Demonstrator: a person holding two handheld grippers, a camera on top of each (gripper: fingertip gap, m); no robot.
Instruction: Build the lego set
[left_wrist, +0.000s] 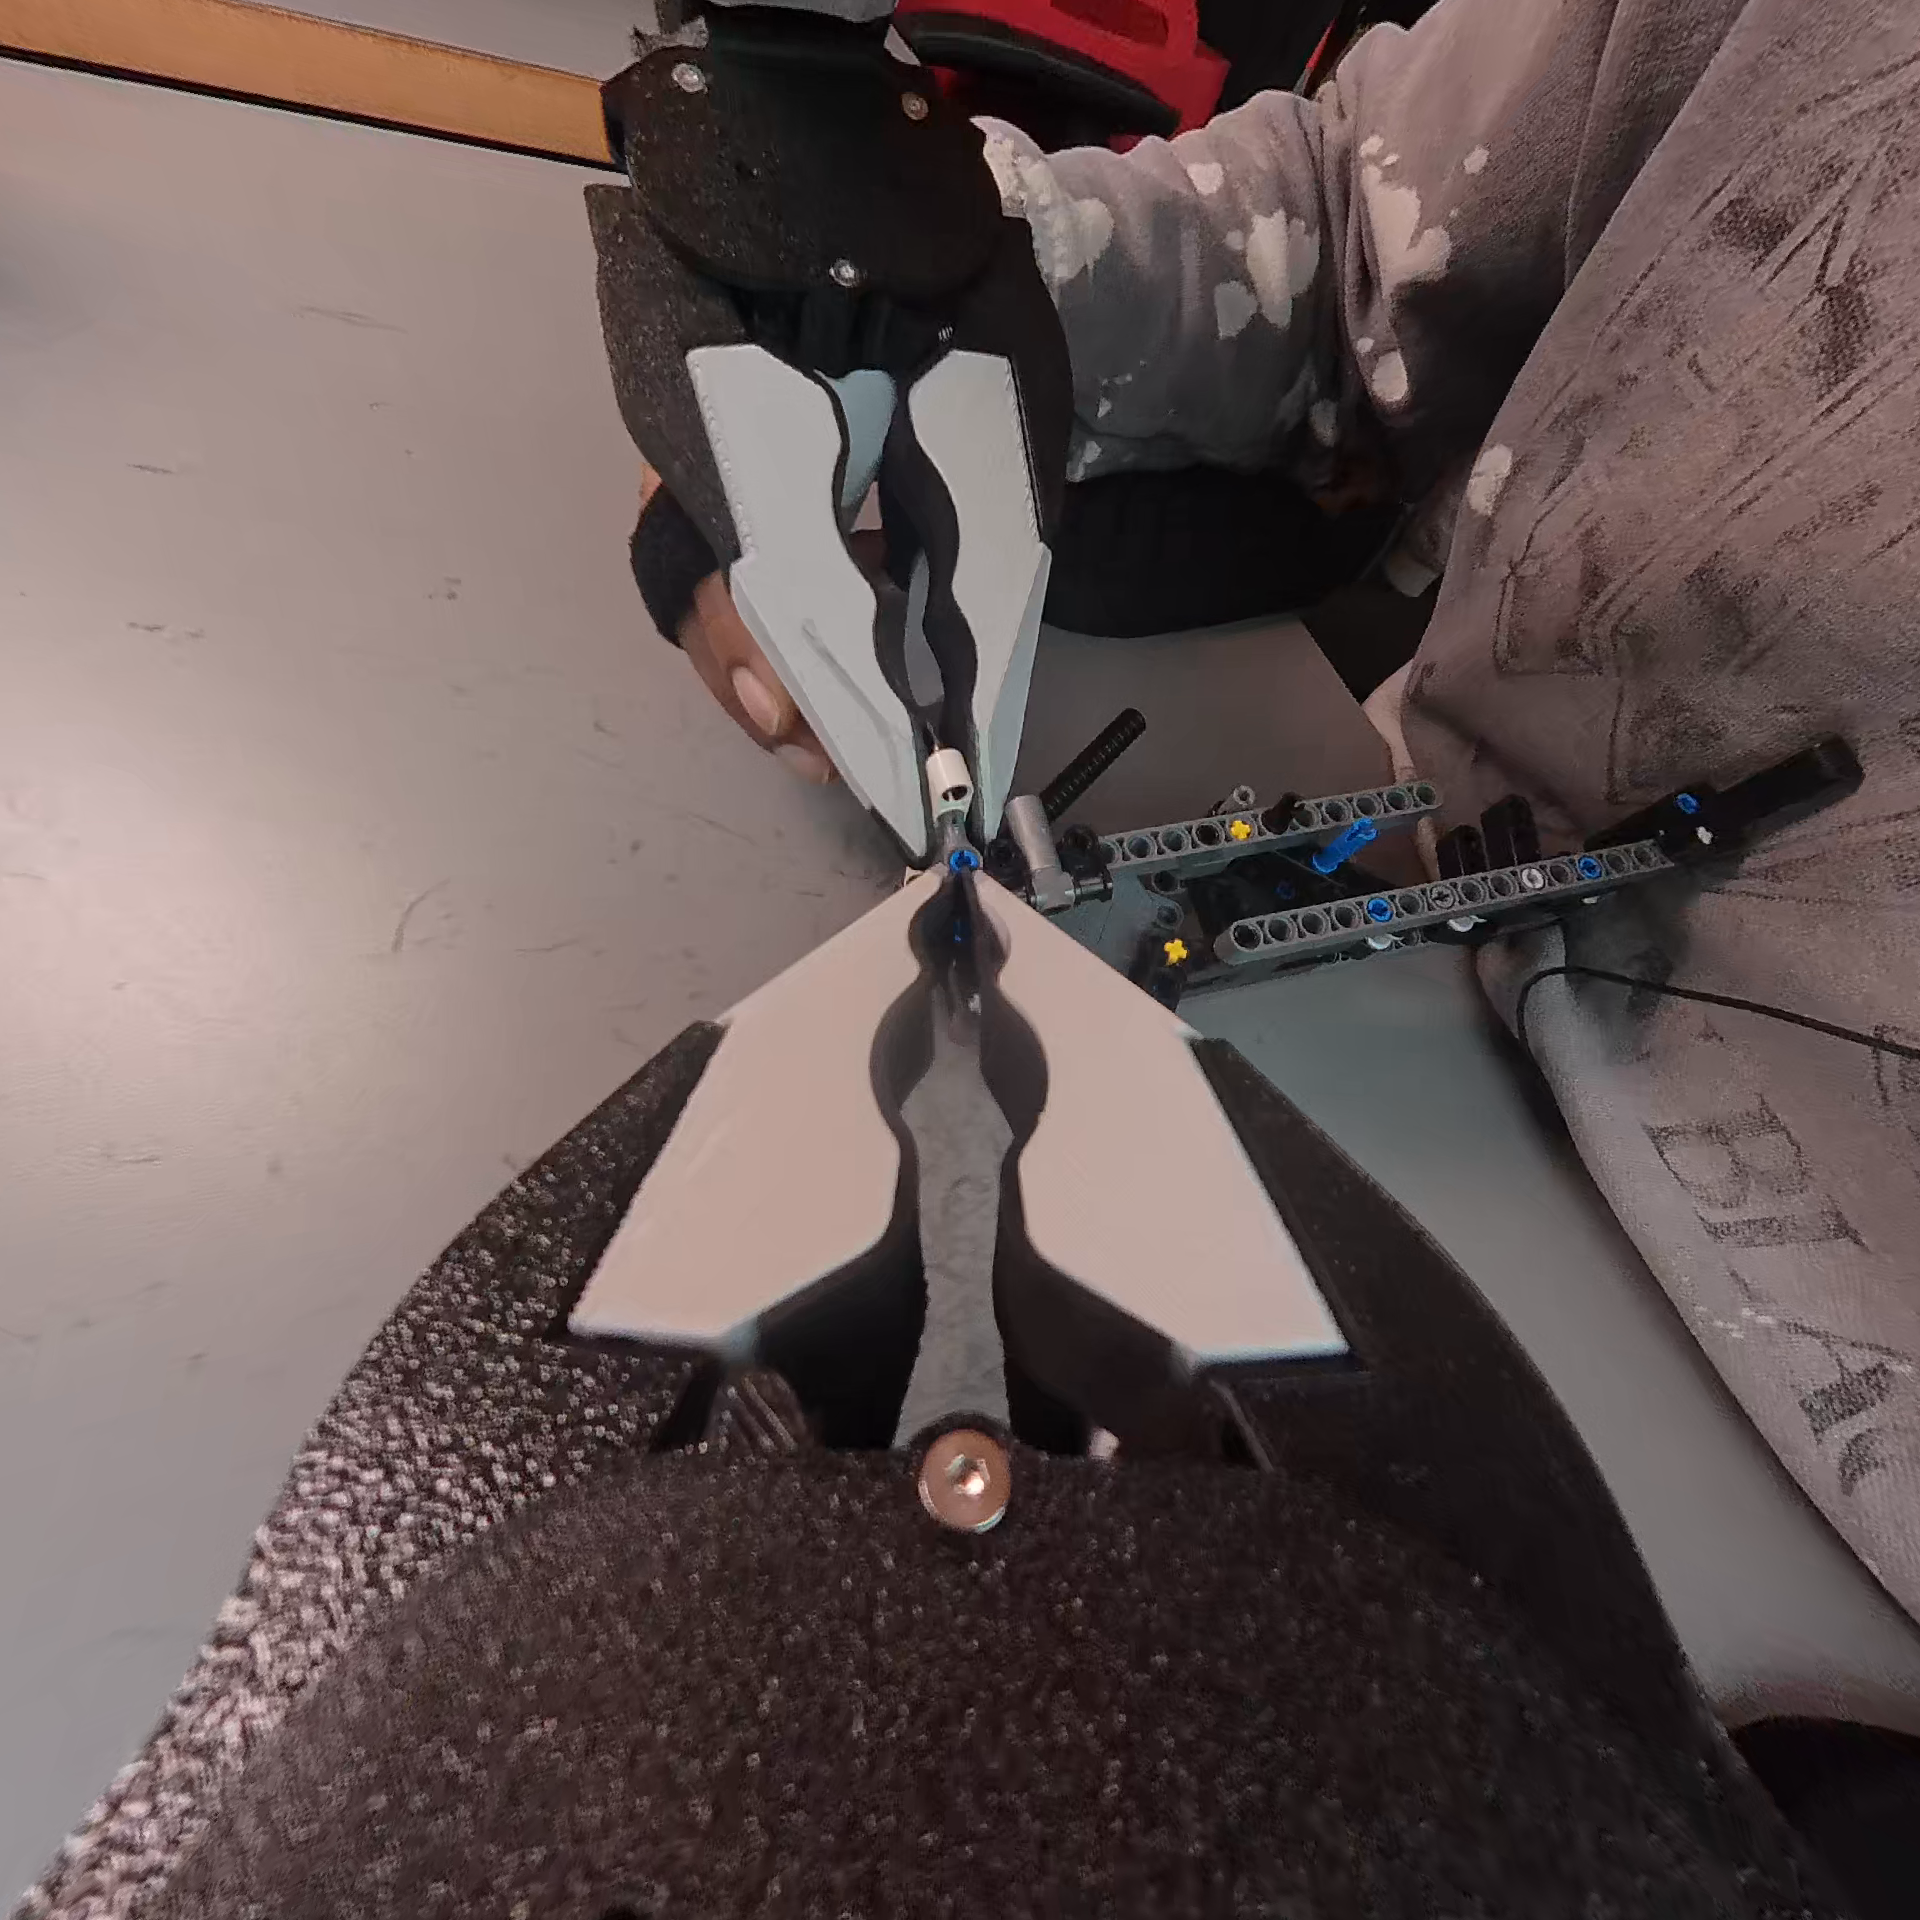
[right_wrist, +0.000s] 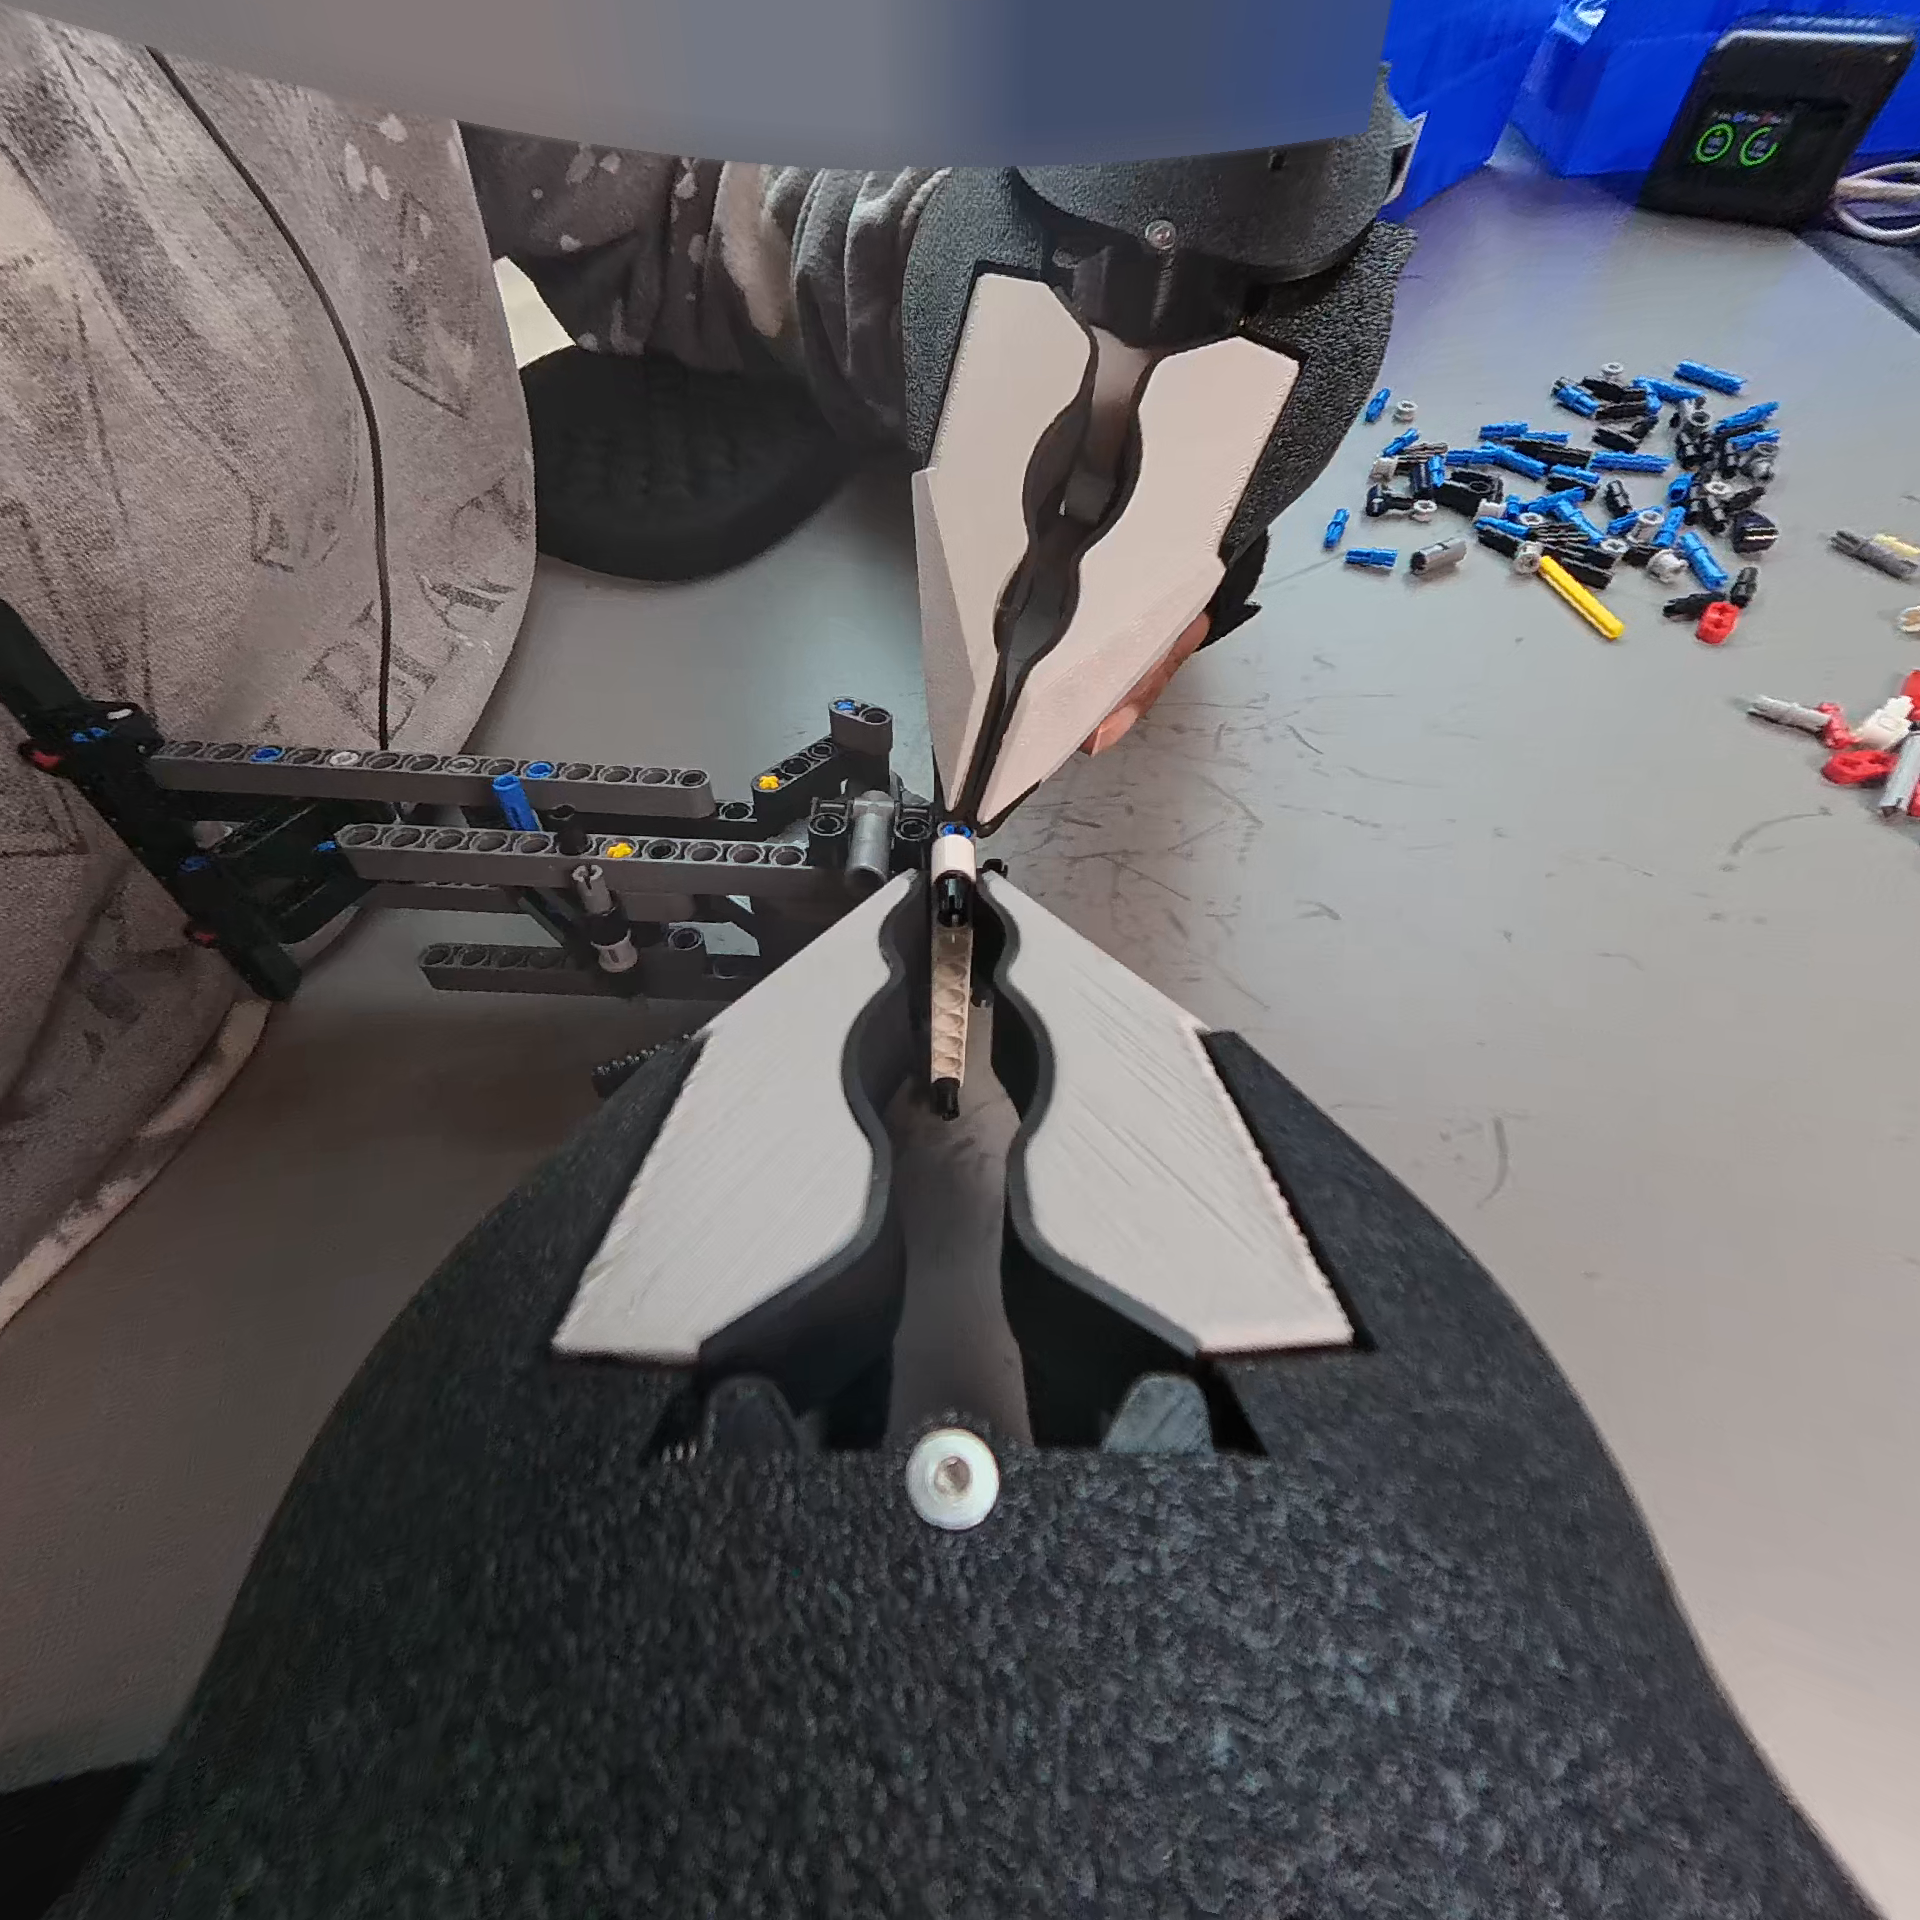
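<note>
Right wrist view: right gripper (right_wrist: 951, 883) fingers pinch tan axle piece (right_wrist: 952, 1013); left gripper (right_wrist: 964, 821) fingers clamp blue pin (right_wrist: 954, 830). Beam frame (right_wrist: 499, 831) partly built, loose parts pile (right_wrist: 1590, 488) unused; much left.

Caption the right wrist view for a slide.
Right gripper holding a white-tipped piece meets the left gripper beside the lego frame.

Faded lettering on grey garment (right_wrist: 312, 665); two green ring readouts on black device (right_wrist: 1756, 135) screen.
</note>
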